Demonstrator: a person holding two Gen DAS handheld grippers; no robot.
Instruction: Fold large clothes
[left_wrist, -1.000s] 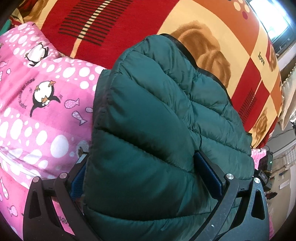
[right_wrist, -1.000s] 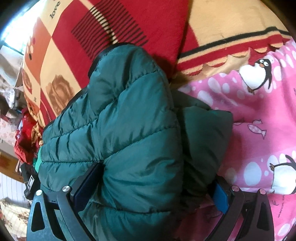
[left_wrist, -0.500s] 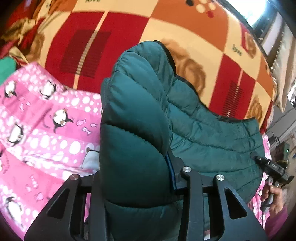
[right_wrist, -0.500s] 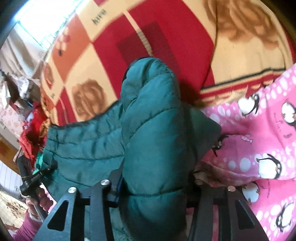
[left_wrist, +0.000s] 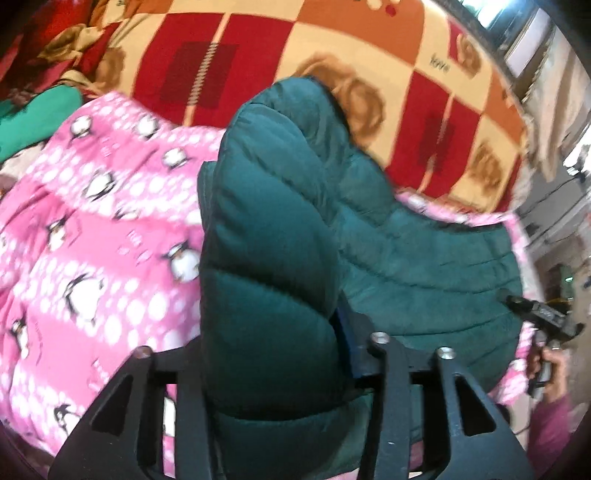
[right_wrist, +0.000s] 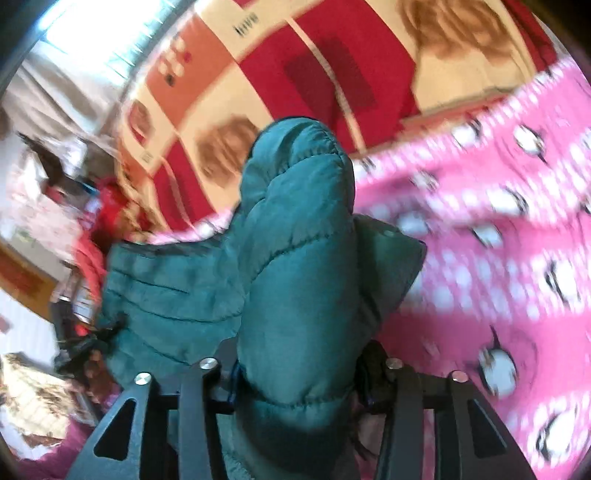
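A dark green quilted puffer jacket (left_wrist: 280, 229) lies over a pink penguin-print quilt (left_wrist: 92, 236). My left gripper (left_wrist: 271, 354) is shut on one bunched end of the jacket, which fills the space between its fingers and is lifted off the quilt. In the right wrist view the jacket (right_wrist: 295, 266) also rises between the fingers of my right gripper (right_wrist: 295, 373), which is shut on its other end. The right gripper shows far right in the left wrist view (left_wrist: 543, 317), held by a hand. Both views are motion-blurred.
A red, orange and cream checked blanket (left_wrist: 369, 62) covers the bed beyond the quilt. A green cloth (left_wrist: 33, 114) lies at the far left. A red garment (right_wrist: 99, 229) and room clutter lie past the bed's edge at the left of the right wrist view.
Both grippers closed on the jacket's ends, then lifted them up and back. More of the quilt and the blanket has come into view under the jacket.
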